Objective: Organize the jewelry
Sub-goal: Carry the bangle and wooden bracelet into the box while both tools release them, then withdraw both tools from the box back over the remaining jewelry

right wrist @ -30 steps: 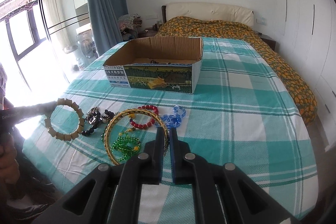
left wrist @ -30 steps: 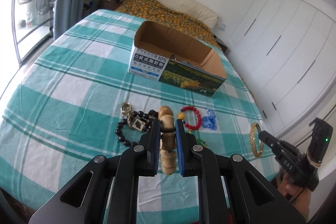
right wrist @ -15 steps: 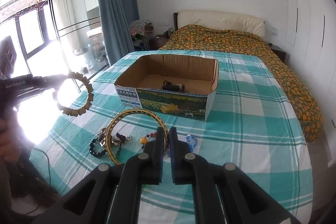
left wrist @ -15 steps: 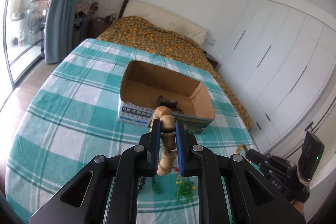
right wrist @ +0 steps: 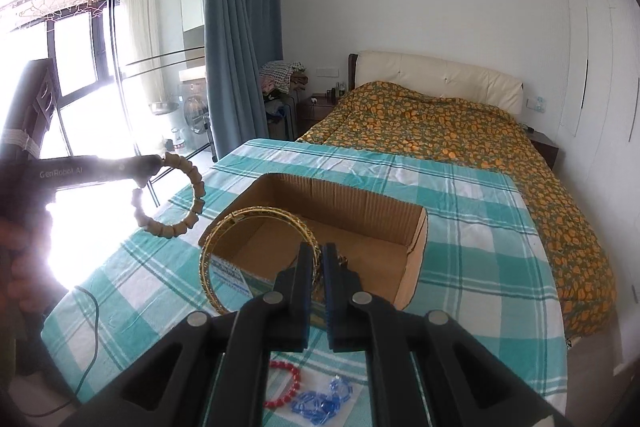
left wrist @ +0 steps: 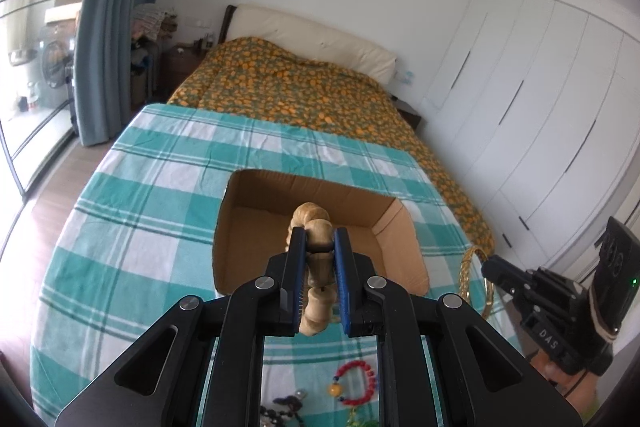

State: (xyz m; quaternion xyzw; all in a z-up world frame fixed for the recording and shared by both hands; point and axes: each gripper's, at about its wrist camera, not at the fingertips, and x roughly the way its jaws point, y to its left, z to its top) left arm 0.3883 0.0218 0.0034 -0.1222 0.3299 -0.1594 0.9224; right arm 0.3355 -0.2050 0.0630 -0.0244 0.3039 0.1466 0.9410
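Both grippers have risen from the tablecloth (left wrist: 132,227) toward the cardboard box (left wrist: 256,195): left gripper (left wrist: 319,241) clenched on the wooden bead bracelet (left wrist: 318,227), right gripper (right wrist: 315,261) pinching the gold bangle (right wrist: 224,235), so drops look imminent.

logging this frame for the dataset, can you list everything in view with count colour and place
cardboard box: 1, brown, open, on the checked cloth
wooden bead bracelet: 1, tan, held up left of the box
gold bangle: 1, gold, held up over the box's near edge
red bead bracelet: 1, red, on the cloth before the box
blue bead bracelet: 1, blue, beside the red one
checked cloth: 1, teal and white, over the bed
left hand-held gripper: black, shut on the wooden bracelet
right hand-held gripper: black, shut on the bangle
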